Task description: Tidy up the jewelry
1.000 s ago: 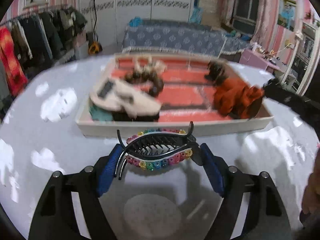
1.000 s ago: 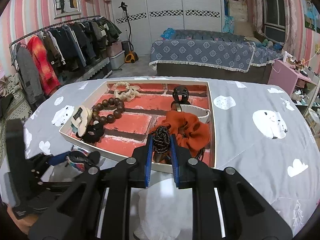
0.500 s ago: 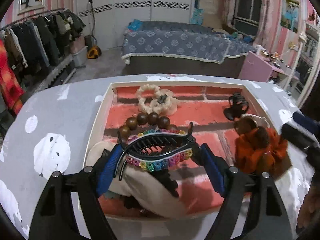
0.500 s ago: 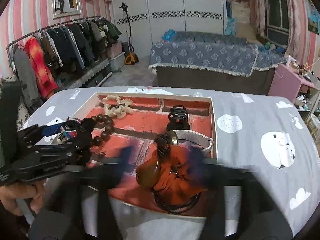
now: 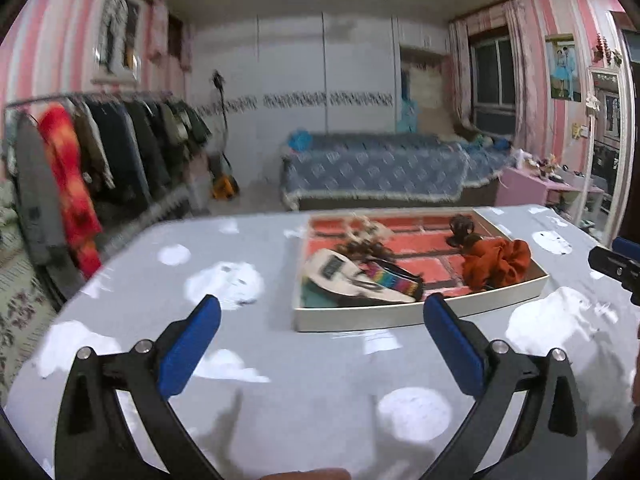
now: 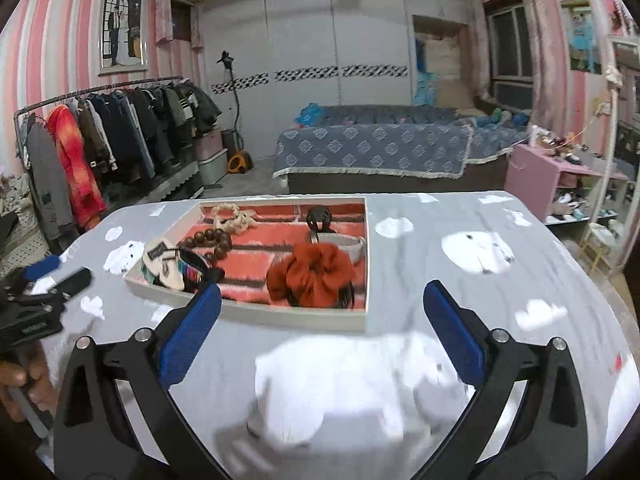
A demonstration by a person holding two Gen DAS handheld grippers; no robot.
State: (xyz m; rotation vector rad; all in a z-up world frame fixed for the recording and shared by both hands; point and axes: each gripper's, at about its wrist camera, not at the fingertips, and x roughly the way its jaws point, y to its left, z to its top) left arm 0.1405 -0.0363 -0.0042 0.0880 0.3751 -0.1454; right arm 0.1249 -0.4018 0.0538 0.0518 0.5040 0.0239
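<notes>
Both your claws are empty and spread wide: the left claw (image 5: pixel 322 344) and the right claw (image 6: pixel 322 332) have just been opening, with nothing between the blue pads of either. The rainbow hair clip (image 5: pixel 390 280) now lies in the tray (image 5: pixel 400 318), ahead of the left claw and a little to its right, resting against the cream pouch (image 5: pixel 344 276). The orange scrunchie (image 6: pixel 310 272) sits in the tray just ahead of the right claw, with the wooden beads (image 6: pixel 212 238) and black clip (image 6: pixel 319 216) beyond it.

This looks like the release step done: both pieces are dropped and the claws hang over the grey worktop (image 6: pixel 460 288) short of the tray. No loose jewelry shows on the worktop in either view, so your next move calls for checking around the tray for anything left out before reaching again.
</notes>
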